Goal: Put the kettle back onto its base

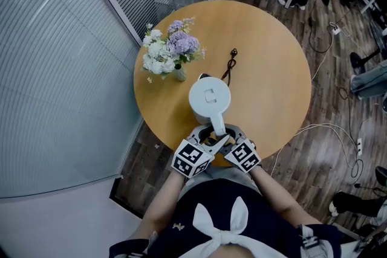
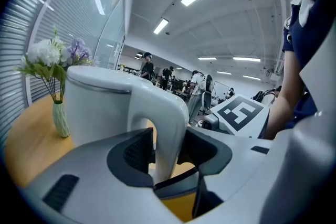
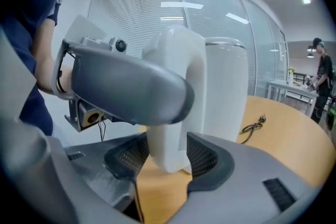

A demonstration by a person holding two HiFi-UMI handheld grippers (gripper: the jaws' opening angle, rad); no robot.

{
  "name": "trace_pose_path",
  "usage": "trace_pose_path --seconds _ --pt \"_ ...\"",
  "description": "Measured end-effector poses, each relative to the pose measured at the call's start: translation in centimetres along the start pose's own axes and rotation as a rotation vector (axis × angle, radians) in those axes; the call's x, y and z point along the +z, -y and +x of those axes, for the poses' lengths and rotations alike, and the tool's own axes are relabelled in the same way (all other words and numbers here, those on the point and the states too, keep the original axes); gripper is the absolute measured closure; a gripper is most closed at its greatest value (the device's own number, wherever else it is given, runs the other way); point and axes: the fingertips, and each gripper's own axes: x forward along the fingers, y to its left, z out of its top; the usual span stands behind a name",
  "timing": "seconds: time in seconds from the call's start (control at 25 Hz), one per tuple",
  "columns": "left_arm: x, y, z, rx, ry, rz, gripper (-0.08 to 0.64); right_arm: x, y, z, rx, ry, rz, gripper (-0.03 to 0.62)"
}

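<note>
One upright kettle (image 1: 209, 99), handle (image 1: 217, 122) toward the person (image 1: 224, 214)

Glossy plastic, matt wood
The kettle (image 1: 209, 99) is smooth, glossy white plastic; the round surface (image 1: 272, 69) looks like matt pale wood; the floor (image 1: 320, 190) is dark wood plank.

Before me is a round wooden table (image 1: 278, 69). At its far left stands a small vase of white and lilac flowers (image 1: 172, 52), and a coiled black cord (image 1: 229, 65) lies near it. Blinds (image 1: 54, 69) are to my left. White cables (image 1: 338, 130) trail over the wood floor (image 1: 302, 172).
</note>
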Motion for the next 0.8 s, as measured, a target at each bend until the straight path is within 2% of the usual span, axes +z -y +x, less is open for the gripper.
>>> trace_pose_path --seconds 0.44,0.56,0.8 --pt "0.8 -0.1 -3.0 0.076 0.059 -0.026 0.371 1.0 -0.2 -3.6 -0.041 0.019 0.042 0.385" --pt "1.0 -0.4 -4.0 0.110 0.080 -0.041 0.371 1.9 -0.2 -4.9 -0.050 0.057 0.062 0.385" --pt "3.0 0.0 -5.6 0.164 0.140 -0.019 0.393 5.2 -0.1 -7.5 -0.080 0.171 0.092 0.413"
